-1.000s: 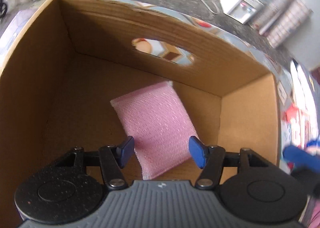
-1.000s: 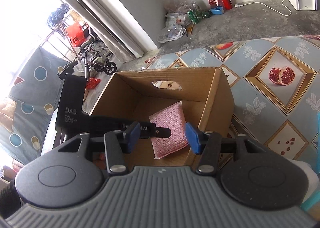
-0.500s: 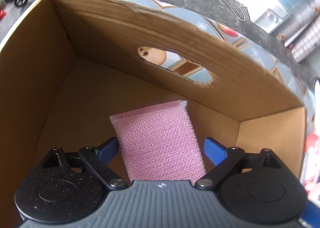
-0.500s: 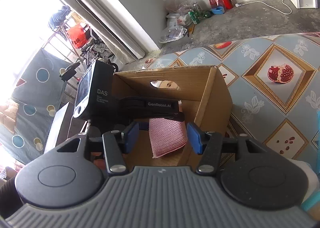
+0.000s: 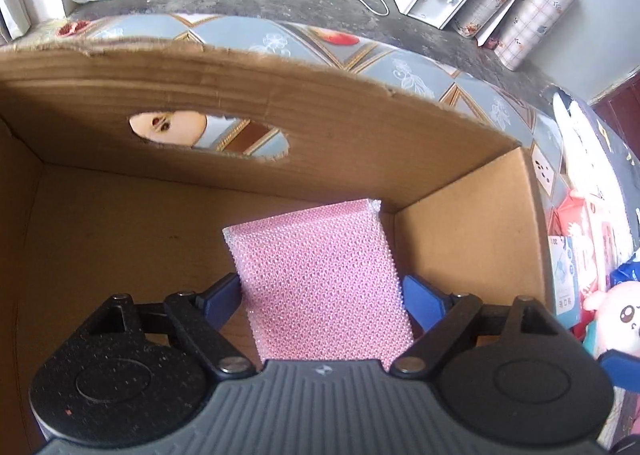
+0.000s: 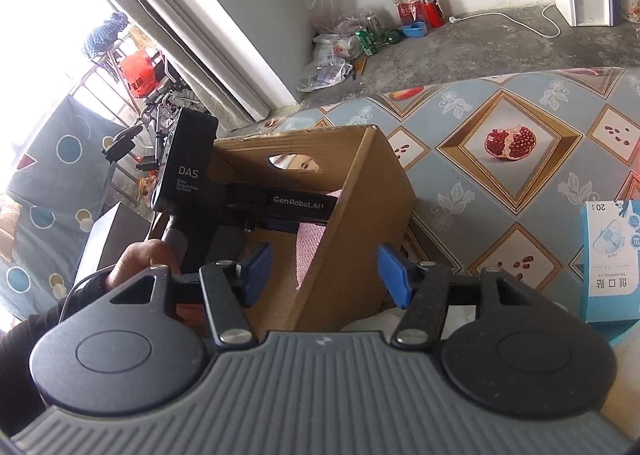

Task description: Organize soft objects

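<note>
One pink sponge (image 5: 320, 287) lies in the single cardboard box (image 5: 248, 103), toward its right wall. The left gripper (image 5: 322, 297) hangs over it, jaws spread wide, pads clear of the sponge. The right gripper (image 6: 326, 273) is opening, straddling the box's near corner, holding nothing. One plush toy (image 5: 616, 319) sits right.

Black left gripper (image 5: 320, 297) with blue fingers (image 5: 424, 305)

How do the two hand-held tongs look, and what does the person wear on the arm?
Both tongs, the left tongs and the right tongs, have blue pads on black arms and a ribbed grey body. The left unit shows white "DAS" and "GenRobot.AI" lettering. A dark sleeve covers the left arm.
</note>
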A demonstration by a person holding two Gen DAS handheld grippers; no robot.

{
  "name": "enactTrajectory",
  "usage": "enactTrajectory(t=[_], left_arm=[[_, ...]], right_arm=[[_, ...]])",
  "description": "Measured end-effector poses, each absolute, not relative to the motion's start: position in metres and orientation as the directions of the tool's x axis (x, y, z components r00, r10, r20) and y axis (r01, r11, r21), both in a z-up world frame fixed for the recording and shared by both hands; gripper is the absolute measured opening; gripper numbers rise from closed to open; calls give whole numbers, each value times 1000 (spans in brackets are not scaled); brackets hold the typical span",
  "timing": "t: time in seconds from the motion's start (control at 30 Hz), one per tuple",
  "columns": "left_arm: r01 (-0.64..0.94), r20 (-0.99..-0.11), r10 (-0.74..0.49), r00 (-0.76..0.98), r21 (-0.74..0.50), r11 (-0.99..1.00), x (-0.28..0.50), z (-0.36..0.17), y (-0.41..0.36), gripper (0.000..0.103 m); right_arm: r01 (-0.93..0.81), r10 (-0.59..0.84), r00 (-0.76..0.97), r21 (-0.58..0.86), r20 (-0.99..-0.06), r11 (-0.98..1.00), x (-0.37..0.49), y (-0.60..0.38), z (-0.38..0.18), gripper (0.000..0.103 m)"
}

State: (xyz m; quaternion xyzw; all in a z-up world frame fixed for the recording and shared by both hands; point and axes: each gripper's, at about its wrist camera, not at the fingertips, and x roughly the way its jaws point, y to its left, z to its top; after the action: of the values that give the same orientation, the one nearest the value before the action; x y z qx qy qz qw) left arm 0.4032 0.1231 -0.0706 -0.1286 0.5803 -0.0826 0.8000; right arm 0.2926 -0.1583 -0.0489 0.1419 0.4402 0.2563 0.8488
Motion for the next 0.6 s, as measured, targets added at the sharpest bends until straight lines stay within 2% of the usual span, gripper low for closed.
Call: enactTrajectory(t=[0.27, 0.4, 0.6], left_arm=[[-125, -883, -314, 350, -376, 918, 397, -66, 140, 92], [-148, -868, -361, 341, -429, 891, 404, -71, 146, 87], [-160, -850, -413, 326, -480, 863, 415, -82, 141, 87]], right_arm=[[-307, 568, 467, 478, -678, 823, 290, -158, -55, 62], [-310, 574, 465, 484, -674, 818, 290, -158, -55, 62], [-304, 572, 472, 485, -671, 820, 285, -163, -54, 62]])
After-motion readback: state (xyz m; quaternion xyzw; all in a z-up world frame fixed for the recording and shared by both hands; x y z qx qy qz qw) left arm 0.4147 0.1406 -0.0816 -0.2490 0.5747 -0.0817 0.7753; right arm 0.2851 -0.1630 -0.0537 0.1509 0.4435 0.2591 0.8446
